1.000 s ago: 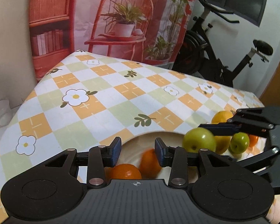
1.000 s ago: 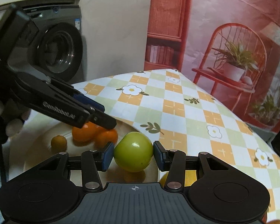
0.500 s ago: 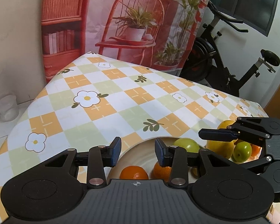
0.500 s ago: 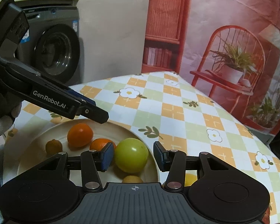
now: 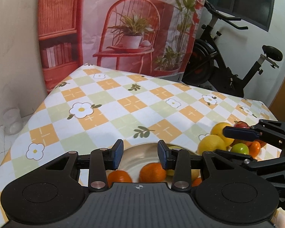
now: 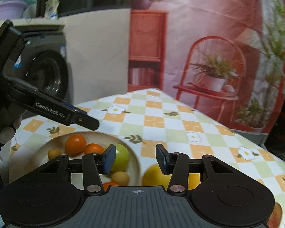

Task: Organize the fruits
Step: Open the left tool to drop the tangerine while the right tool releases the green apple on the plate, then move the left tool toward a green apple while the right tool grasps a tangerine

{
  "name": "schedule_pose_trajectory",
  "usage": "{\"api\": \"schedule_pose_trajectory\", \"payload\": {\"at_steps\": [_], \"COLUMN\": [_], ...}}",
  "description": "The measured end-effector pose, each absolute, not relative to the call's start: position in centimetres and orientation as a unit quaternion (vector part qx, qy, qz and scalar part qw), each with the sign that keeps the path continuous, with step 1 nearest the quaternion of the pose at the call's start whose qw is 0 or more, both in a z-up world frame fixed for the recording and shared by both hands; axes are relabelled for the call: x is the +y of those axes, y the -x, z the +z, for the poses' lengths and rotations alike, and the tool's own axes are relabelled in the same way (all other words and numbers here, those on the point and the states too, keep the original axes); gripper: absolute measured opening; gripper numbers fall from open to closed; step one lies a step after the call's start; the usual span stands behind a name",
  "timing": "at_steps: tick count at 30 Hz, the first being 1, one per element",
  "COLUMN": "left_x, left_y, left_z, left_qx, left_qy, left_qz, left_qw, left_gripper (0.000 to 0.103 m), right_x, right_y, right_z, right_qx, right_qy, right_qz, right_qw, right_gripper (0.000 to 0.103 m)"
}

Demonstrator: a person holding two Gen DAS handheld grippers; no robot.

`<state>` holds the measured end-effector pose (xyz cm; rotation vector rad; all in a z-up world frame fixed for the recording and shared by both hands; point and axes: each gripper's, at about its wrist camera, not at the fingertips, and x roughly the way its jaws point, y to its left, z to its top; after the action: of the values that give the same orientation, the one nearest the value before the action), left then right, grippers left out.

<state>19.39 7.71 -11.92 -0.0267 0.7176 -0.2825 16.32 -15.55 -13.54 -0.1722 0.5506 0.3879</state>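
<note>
A cream plate (image 6: 38, 150) holds a green apple (image 6: 122, 156), two oranges (image 6: 75, 146), and small yellow fruits (image 6: 54, 153). My right gripper (image 6: 135, 158) is open and empty; it hangs over the plate's right rim, with the apple beside its left finger. In the left wrist view, my left gripper (image 5: 140, 154) is open and empty above the plate (image 5: 142, 146), with two oranges (image 5: 153, 172) below it. To the right of the plate lies a pile of lemons (image 5: 211, 144), a small green fruit (image 5: 239, 149) and a red apple (image 5: 242, 124). My right gripper (image 5: 221, 141) reaches over that pile.
The table wears a checked flower-print cloth (image 5: 123, 102). A lemon (image 6: 154, 176) lies on the cloth just right of the plate. A washing machine (image 6: 47, 72) stands behind on the left and an exercise bike (image 5: 228, 62) beyond the far right edge. A gloved hand (image 6: 7, 133) holds my left gripper (image 6: 89, 117).
The green apple has left the right gripper's pads and now lies in the plate. The right gripper has moved right, away from it. The left gripper has drawn back a little.
</note>
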Motion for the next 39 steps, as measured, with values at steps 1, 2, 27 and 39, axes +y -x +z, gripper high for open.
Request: {"api": "schedule_pose_trajectory", "payload": {"at_steps": [1, 2, 27, 39], "left_x": [7.3, 6.9, -4.4, -5.8], "left_y": [-19.3, -19.2, -17.3, -17.2], "left_z": [-11.8, -11.7, -12.8, -13.7], "left_qx": [0.348, 0.347, 0.347, 0.356], "left_qy": [0.011, 0.010, -0.036, -0.040], "left_qz": [-0.139, -0.139, -0.200, -0.212], "left_qw": [0.927, 0.928, 0.916, 0.909], "left_gripper": [0.042, 0.042, 0.042, 0.042], "right_x": [-16.2, -16.9, -31.3, -30.5], "right_y": [-15.8, -15.4, -7.5, -9.4], "right_z": [-13.4, -13.4, -17.4, -18.3], "right_qx": [0.265, 0.260, 0.257, 0.296], "right_qy": [0.078, 0.074, -0.032, -0.030], "right_qz": [0.183, 0.176, 0.036, 0.042], "right_qw": [0.944, 0.947, 0.965, 0.954], "right_gripper": [0.043, 0.043, 0.043, 0.036]}}
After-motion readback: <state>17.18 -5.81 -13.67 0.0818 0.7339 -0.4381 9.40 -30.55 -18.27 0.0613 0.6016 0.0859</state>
